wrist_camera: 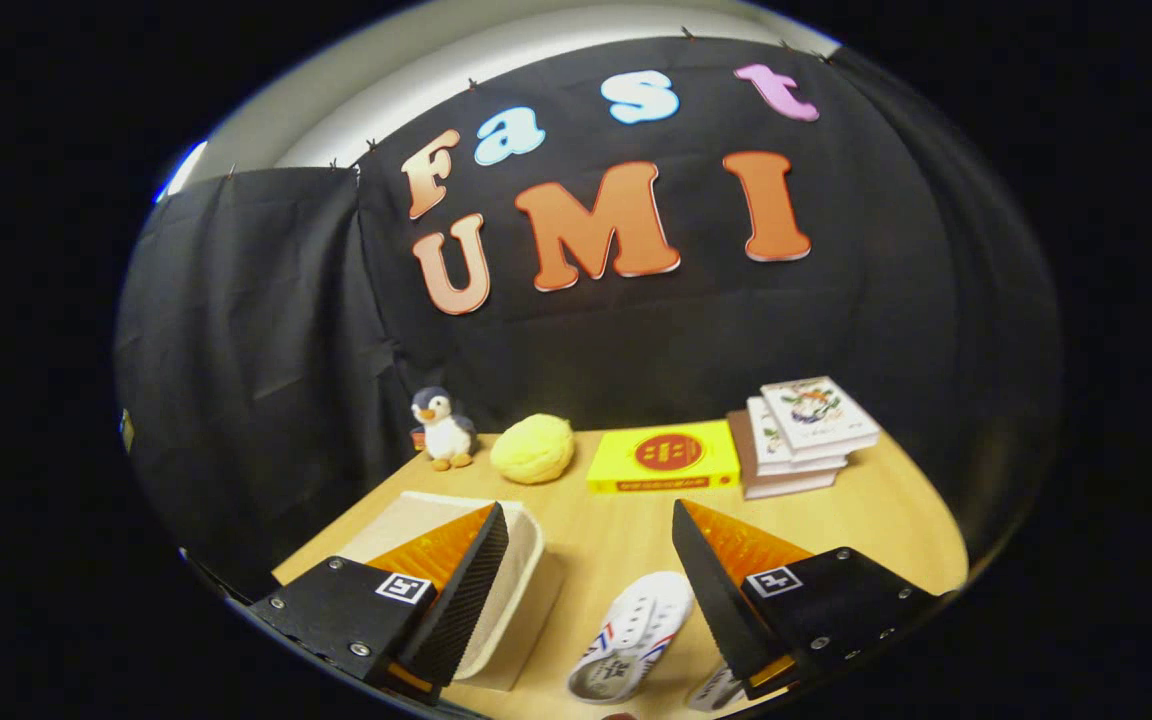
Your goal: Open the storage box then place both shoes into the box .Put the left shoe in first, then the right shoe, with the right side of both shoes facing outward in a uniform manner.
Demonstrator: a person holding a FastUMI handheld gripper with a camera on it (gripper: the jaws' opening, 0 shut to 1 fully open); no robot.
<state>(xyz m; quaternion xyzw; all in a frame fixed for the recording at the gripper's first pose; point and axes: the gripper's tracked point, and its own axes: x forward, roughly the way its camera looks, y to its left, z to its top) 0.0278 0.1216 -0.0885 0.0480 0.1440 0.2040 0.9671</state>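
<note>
A cream storage box [526,565] sits on the wooden table [616,530], partly behind my left finger; its top looks closed by a flat lid. A white shoe [631,632] with red and blue stripes lies on the table between my fingers, closer to the right one. A sliver of a second white shoe [718,690] peeks out below the right finger. My gripper [591,525] hovers above the table, open wide, with nothing between its fingers.
Along the back of the table stand a toy penguin [444,428], a yellow round plush [533,448], a flat yellow box [664,456] and a stack of books [801,435]. Black cloth walls close the booth behind and at both sides.
</note>
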